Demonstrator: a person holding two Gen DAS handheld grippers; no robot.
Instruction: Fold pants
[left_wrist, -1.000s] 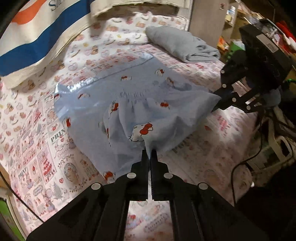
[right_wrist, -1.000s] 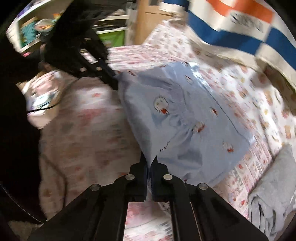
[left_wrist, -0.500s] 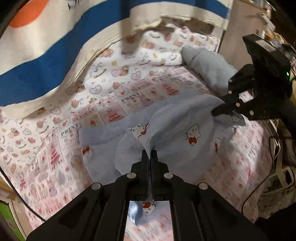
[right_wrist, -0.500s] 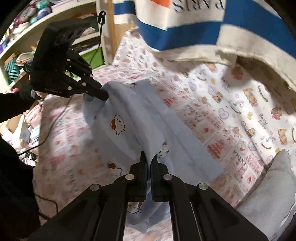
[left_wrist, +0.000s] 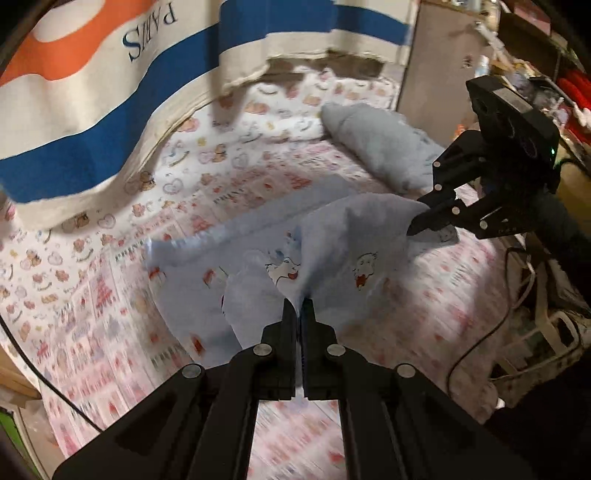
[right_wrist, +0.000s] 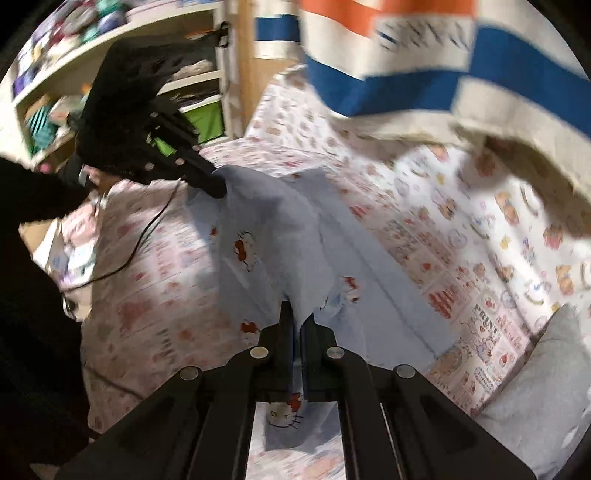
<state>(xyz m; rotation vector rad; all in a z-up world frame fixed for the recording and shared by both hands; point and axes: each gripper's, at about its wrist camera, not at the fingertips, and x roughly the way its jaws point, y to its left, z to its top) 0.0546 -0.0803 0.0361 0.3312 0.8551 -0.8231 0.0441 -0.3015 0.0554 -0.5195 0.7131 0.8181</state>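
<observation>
Light blue pants (left_wrist: 325, 240) (right_wrist: 280, 236) with a cartoon cat print lie partly lifted over a patterned bed sheet (left_wrist: 92, 295). My left gripper (left_wrist: 298, 308) is shut on one edge of the pants, and the cloth rises in a fold between its fingers. My right gripper (right_wrist: 297, 314) is shut on another edge of the pants. In the left wrist view the right gripper (left_wrist: 415, 227) pinches the far right corner. In the right wrist view the left gripper (right_wrist: 218, 190) holds the far left corner. The cloth hangs stretched between both, its far part resting on the bed.
A folded grey garment (left_wrist: 380, 147) (right_wrist: 546, 369) lies on the bed beyond the pants. A white, blue and orange banner cloth (left_wrist: 110, 92) (right_wrist: 424, 74) hangs along the back. Shelves (right_wrist: 110, 74) with clutter stand beside the bed. A black cable (right_wrist: 147, 236) trails over the sheet.
Both grippers have lifted and carried their edges of the pants toward the banner side of the bed. The flat pants have doubled over, with the near half raised off the sheet.
</observation>
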